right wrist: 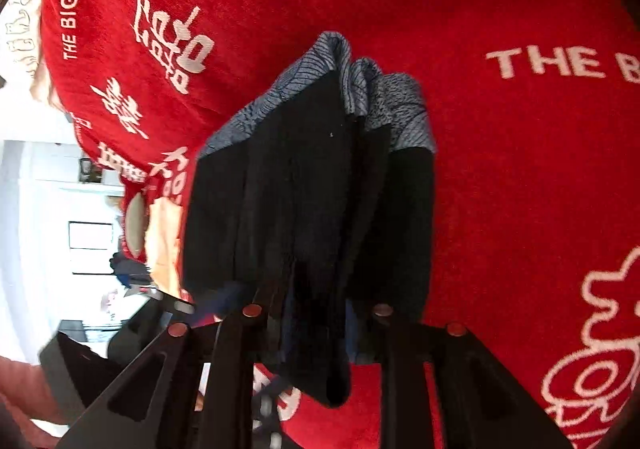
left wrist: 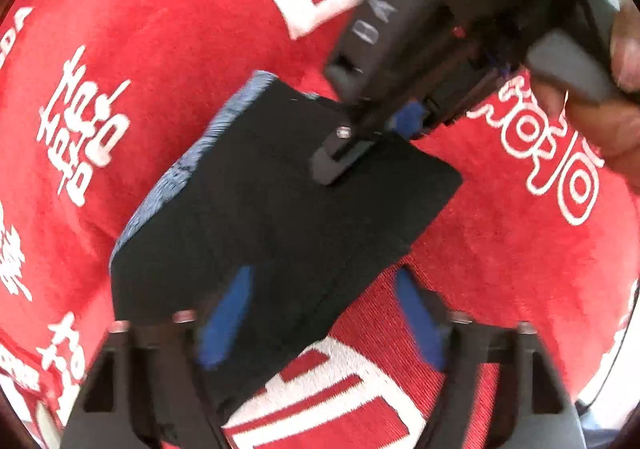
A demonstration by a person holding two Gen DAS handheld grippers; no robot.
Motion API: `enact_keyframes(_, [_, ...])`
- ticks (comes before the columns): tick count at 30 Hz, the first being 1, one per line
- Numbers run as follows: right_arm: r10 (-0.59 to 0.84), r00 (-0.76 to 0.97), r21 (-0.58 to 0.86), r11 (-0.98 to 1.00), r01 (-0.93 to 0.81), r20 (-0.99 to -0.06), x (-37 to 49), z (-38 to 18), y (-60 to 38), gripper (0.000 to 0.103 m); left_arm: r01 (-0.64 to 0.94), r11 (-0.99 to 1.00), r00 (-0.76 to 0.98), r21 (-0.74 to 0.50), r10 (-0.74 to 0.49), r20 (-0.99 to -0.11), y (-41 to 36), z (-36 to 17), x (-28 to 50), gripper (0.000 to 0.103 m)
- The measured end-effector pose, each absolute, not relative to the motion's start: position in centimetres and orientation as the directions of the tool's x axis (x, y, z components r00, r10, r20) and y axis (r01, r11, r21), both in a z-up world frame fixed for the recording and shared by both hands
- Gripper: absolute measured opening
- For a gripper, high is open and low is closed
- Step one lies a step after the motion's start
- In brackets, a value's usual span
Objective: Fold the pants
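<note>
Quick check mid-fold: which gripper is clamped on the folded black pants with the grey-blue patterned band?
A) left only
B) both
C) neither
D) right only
D: the right gripper is pinched on the folded black pants, while the left gripper stands open with blue pads apart.

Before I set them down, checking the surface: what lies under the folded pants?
A red cloth with white lettering spreads under the folded pants, showing on every side; the part directly beneath them is covered.
</note>
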State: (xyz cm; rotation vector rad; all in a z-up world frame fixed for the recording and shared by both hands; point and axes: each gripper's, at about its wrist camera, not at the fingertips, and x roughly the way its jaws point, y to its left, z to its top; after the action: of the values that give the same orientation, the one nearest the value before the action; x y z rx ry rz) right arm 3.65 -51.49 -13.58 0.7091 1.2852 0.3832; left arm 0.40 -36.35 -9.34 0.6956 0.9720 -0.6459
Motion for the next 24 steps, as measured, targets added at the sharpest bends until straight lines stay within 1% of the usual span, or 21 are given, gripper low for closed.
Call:
enact_keyframes(2, [0.596,0.254,0.638,0.759,0.129,-0.762,3.6,-13.0,-51.5,0.027,0.756,0.618,0.405,0.216,-0.183,-0.896,-35.5,-8.4,0.5,0.078])
enact_keyframes(4, [0.539,0.249,0.580,0.803,0.137,-0.805,3.2,-12.4,-51.7,0.033,0.738,0.644,0.404,0.200,-0.185,-0.896,-34.3,-7.4,0.6,0.078])
enact_keyframes(6, [0.444,0.255,0.489,0.860,0.149,-0.859,3.1,-11.2,-51.8,0.033,0.705,0.690,0.395,0.162,-0.193,-0.898,-32.8,-6.2,1.7,0.078])
enact_keyframes(8, [0.362,0.263,0.411,0.897,0.165,-0.895,3.7,-10.1,-51.2,0.033,0.649,0.749,0.396,0.129,-0.188,-0.899,-31.0,-5.2,3.3,0.078])
enact_keyframes(9, [0.333,0.268,0.385,0.906,0.173,-0.904,4.0,-9.5,-51.1,0.032,0.611,0.783,0.400,0.114,-0.181,-0.898,-29.9,-4.8,4.3,0.078])
enact_keyframes(10, [0.322,0.278,0.377,0.910,0.175,-0.905,4.0,-9.0,-51.2,0.025,0.567,0.818,0.402,0.098,-0.171,-0.899,-28.7,-4.6,5.3,0.078])
enact_keyframes(11, [0.320,0.293,0.378,0.911,0.164,-0.901,4.4,-8.3,-51.0,0.024,0.521,0.850,0.400,0.083,-0.157,-0.903,-27.5,-4.6,6.6,0.078])
enact_keyframes(13, [0.312,0.306,0.364,0.922,0.131,-0.900,5.5,-7.5,-49.9,0.024,0.441,0.895,0.386,0.067,-0.122,-0.914,-25.4,-5.3,8.6,0.078])
enact_keyframes(15, [0.275,0.311,0.318,0.943,0.097,-0.910,7.0,-7.2,-48.4,0.024,0.373,0.927,0.363,0.041,-0.106,-0.926,-23.7,-6.3,10.2,0.078])
enact_keyframes(17, [0.251,0.313,0.289,0.954,0.079,-0.916,8.4,-7.4,-47.3,0.024,0.318,0.948,0.310,0.023,-0.081,-0.947,-22.3,-7.9,11.3,0.078])
enact_keyframes(20, [0.220,0.289,0.252,0.965,0.075,-0.932,9.6,-8.7,-46.1,0.024,0.288,0.958,0.243,-0.020,-0.093,-0.965,-21.6,-10.1,11.0,0.078])
enact_keyframes(24, [0.165,0.202,0.187,0.977,0.098,-0.965,8.9,-11.8,-45.7,0.023,0.289,0.957,0.267,-0.035,-0.116,-0.957,-21.7,-10.9,9.3,0.081])
